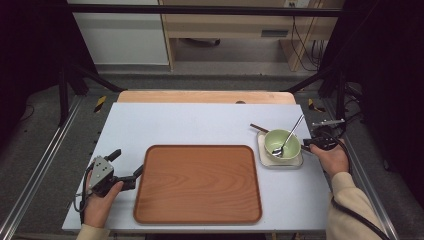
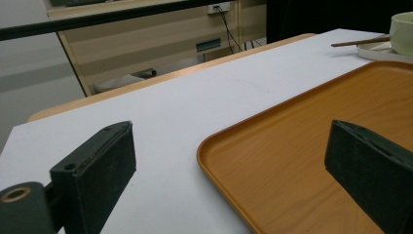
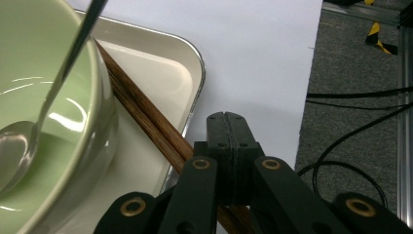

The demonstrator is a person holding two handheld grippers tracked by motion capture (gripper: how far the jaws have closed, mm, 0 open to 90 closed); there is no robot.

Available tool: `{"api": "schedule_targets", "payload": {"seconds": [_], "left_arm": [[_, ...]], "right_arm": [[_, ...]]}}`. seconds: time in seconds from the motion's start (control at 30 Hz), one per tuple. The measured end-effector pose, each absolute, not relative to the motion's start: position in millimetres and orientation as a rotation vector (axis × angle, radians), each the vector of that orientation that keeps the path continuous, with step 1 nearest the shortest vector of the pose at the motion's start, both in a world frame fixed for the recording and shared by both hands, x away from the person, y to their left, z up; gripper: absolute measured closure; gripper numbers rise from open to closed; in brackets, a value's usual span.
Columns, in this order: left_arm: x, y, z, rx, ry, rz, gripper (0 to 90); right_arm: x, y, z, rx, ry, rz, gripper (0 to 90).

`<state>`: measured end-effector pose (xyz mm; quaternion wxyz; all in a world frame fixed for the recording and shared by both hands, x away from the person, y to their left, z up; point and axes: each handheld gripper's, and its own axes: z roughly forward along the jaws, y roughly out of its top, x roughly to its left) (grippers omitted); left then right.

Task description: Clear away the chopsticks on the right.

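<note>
Right tongs [image 3: 227, 127] are fully closed with nothing between the pads, just beside the chopsticks [image 3: 146, 122] lying on the white dish [image 3: 192, 63] under the green bowl [image 3: 73, 122]. Left tongs [image 2: 234, 161] stand wide open over the tray [image 2: 292, 146] corner. Recommended: open the right tongs first, then straddle the chopstick ends squarely before closing.
</note>
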<state>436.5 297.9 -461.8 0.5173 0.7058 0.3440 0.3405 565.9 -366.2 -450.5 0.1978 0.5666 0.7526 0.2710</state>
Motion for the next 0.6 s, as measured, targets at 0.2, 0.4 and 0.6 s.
{"api": "schedule_targets", "payload": {"seconds": [0.2, 0.4, 0.6], "left_arm": [[436.2, 298.8, -462.6, 1.694, 0.829, 0.816, 4.2], [433.3, 300.5, -462.9, 1.68, 0.835, 0.833, 4.2], [425.6, 308.0, -462.9, 1.661, 0.854, 0.852, 4.3]], "right_arm": [[563.0, -368.1, -448.3, 1.576, 2.081, 0.781, 89.6], [559.4, -371.8, -442.6, 1.563, 2.044, 0.793, 89.3], [547.4, -371.8, -441.2, 1.518, 2.042, 0.786, 86.5]]}}
